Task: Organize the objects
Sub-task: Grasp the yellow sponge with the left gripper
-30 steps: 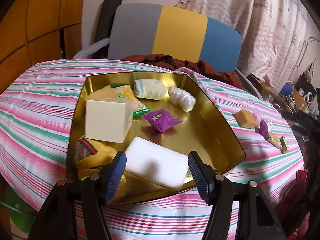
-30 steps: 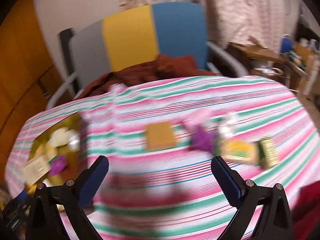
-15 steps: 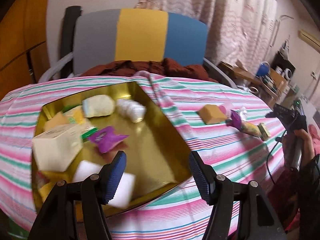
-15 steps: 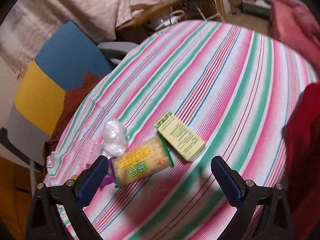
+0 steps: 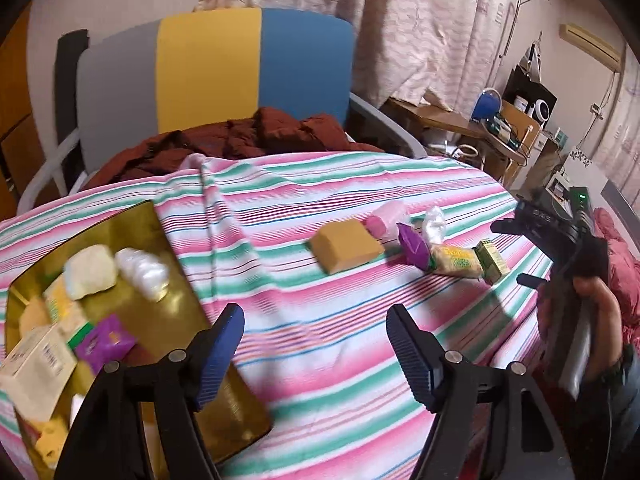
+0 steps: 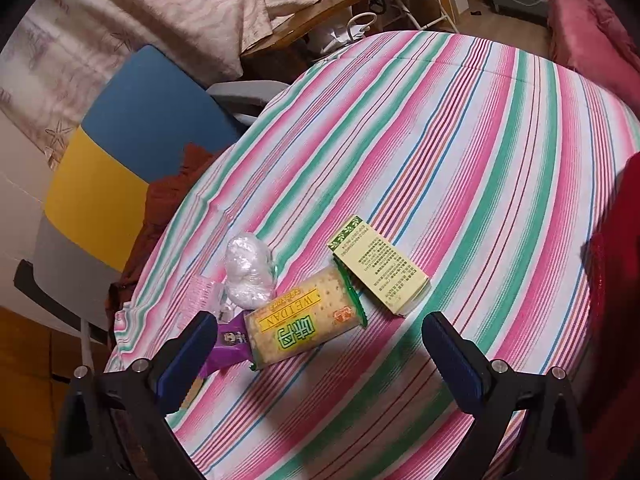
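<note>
A gold tin tray (image 5: 176,312) sits at the left of the striped table, holding several packets, a cream box (image 5: 36,368) and a purple sachet (image 5: 105,342). My left gripper (image 5: 316,344) hovers open and empty over the cloth just right of the tray. Farther right lie a tan block (image 5: 345,246), a pink roll (image 5: 386,218), a purple sachet (image 5: 414,244), a cracker packet (image 5: 456,262) and a small green box (image 5: 492,260). My right gripper (image 6: 316,360) is open, just above the cracker packet (image 6: 304,320). Beyond it lie the green box (image 6: 378,270) and a white wrapped lump (image 6: 248,272).
A grey, yellow and blue chair (image 5: 212,76) with a brown garment (image 5: 240,140) stands behind the table. A cluttered wooden desk (image 5: 472,128) is at the back right. A person's hand (image 5: 596,320) holds the right gripper's handle at the table's right edge.
My left gripper swung right, away from the tray and the white block, now over bare cloth. My right gripper moved in close above the cracker packet.
</note>
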Motion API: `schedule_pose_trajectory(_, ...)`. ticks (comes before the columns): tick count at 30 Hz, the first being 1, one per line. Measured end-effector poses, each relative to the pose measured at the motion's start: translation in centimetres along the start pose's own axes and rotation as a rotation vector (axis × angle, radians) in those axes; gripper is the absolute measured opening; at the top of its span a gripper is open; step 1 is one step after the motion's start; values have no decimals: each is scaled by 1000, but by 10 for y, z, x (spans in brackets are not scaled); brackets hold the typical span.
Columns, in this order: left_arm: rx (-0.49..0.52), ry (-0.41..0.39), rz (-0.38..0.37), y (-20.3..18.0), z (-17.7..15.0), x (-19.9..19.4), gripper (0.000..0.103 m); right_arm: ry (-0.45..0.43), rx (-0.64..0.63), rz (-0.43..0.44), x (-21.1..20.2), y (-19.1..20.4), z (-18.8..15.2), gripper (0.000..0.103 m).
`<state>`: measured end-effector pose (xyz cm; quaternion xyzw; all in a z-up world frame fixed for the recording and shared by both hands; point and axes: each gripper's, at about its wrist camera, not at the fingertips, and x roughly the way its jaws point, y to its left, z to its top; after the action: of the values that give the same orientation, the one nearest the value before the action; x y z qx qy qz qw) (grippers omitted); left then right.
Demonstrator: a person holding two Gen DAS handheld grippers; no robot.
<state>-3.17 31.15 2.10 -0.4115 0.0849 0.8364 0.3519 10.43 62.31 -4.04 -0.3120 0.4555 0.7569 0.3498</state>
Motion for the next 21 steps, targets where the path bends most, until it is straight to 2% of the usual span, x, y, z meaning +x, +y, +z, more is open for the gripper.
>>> schedule_pose_trajectory(3, 9, 18, 3, -9, 12, 19, 82, -4, 14, 26, -3, -2, 1, 103)
schedule_pose_trajectory(5, 13, 39, 32, -15, 19, 35, 83, -11, 22, 35, -5, -4, 2, 103)
schedule_pose_trajectory(11, -58, 112, 10, -22, 40, 89, 88, 1, 38, 60, -3, -6, 3, 103)
schedule_pose_trajectory(17, -150, 152, 46, -20, 57, 136, 93, 7, 70, 83, -3, -12, 4, 103)
schedule_pose_trajectory(21, -161, 156, 84, -23, 66, 156, 100, 7, 96, 83, -1, -17, 5, 103)
